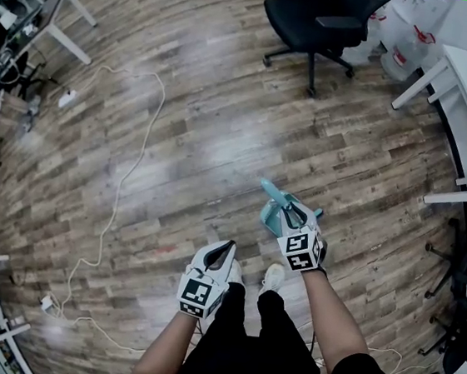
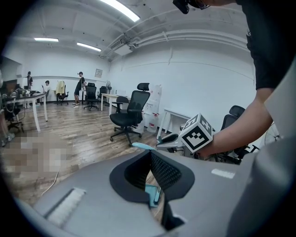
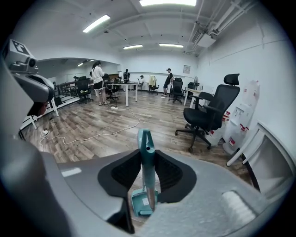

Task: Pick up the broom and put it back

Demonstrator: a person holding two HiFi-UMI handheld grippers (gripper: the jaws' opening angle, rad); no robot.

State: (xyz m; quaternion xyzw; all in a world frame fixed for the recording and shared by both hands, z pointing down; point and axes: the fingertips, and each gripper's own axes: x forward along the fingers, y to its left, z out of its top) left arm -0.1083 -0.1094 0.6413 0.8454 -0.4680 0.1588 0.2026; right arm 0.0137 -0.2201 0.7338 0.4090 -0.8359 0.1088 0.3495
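Broom handle in right hand-held gripper; head half hidden behind jaws.

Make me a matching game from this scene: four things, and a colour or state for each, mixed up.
Things:
1. broom
2. office chair
3. cable
4. left gripper

Descriptions:
A. white, trailing over the floor
B. empty, jaws apart
C. teal, gripped by the right gripper
D. black, on wheels

Pairs: 1-C, 2-D, 3-A, 4-B
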